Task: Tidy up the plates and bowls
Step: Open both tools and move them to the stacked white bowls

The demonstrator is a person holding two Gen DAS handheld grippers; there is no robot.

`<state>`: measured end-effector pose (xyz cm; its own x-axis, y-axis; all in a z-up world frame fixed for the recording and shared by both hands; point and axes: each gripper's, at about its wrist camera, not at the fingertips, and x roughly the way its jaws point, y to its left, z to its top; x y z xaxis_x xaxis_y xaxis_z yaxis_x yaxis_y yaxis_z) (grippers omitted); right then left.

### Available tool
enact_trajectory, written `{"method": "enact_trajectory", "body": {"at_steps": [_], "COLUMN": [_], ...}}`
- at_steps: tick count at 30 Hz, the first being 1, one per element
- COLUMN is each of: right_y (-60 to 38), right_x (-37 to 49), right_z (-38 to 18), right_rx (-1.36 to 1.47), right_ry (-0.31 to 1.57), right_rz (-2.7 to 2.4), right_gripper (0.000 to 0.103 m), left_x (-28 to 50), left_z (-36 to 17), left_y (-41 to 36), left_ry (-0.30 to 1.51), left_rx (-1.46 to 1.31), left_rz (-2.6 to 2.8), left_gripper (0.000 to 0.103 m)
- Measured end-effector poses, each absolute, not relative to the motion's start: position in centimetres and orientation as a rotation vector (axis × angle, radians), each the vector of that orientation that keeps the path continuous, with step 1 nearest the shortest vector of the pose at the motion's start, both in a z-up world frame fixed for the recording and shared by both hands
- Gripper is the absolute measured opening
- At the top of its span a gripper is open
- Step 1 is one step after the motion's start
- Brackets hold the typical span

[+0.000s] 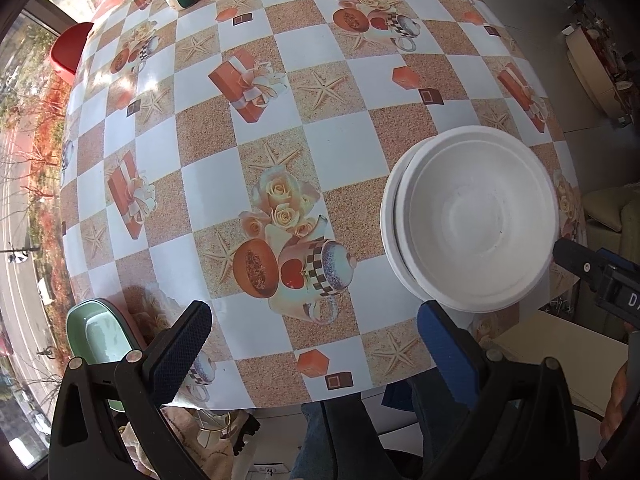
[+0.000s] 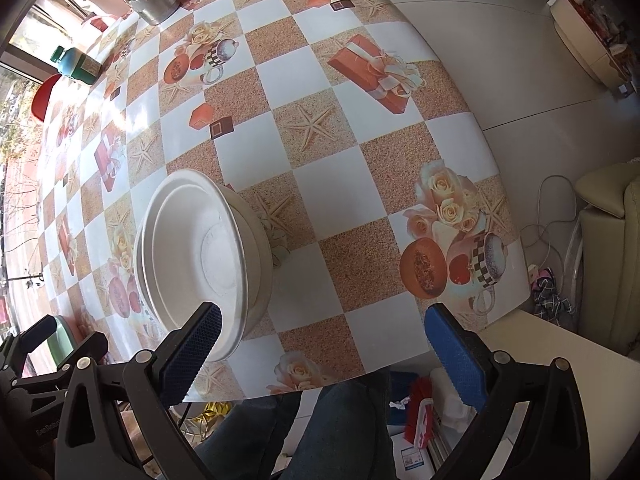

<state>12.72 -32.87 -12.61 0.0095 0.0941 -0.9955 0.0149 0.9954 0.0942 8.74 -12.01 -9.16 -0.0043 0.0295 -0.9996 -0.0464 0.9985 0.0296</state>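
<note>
Stacked white bowls [image 1: 476, 220] on table [image 1: 280, 80]. Left gripper [image 1: 316, 344] wide, empty, bowls ahead-right. Right gripper [image 2: 324, 344] wide, empty; bowls by its left finger [image 2: 192, 350].

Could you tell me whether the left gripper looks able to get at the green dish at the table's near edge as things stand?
Probably yes. The left gripper is open and empty, and the green dish sits just beside its left finger with nothing between them; the white bowls lie off to the other side.
</note>
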Motion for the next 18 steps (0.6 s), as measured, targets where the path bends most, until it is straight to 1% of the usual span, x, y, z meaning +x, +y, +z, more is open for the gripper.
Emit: {"method": "enact_trajectory", "body": {"at_steps": [7, 18], "right_y": [-34.0, -31.2], "right_x": [13.2, 14.9], "right_z": [-13.8, -15.8], "right_rx": [0.101, 0.025], "right_ry": [1.57, 1.596], "right_rz": [0.013, 0.097], "right_gripper": [0.102, 0.102], "left_x": [8.3, 9.4], "left_z": [-9.9, -9.5], "left_y": [-12.2, -11.4], "left_ry": [1.601, 1.569], "left_rx": [0.001, 0.0], "left_rz": [0.067, 0.114], "left_gripper": [0.103, 0.103]}}
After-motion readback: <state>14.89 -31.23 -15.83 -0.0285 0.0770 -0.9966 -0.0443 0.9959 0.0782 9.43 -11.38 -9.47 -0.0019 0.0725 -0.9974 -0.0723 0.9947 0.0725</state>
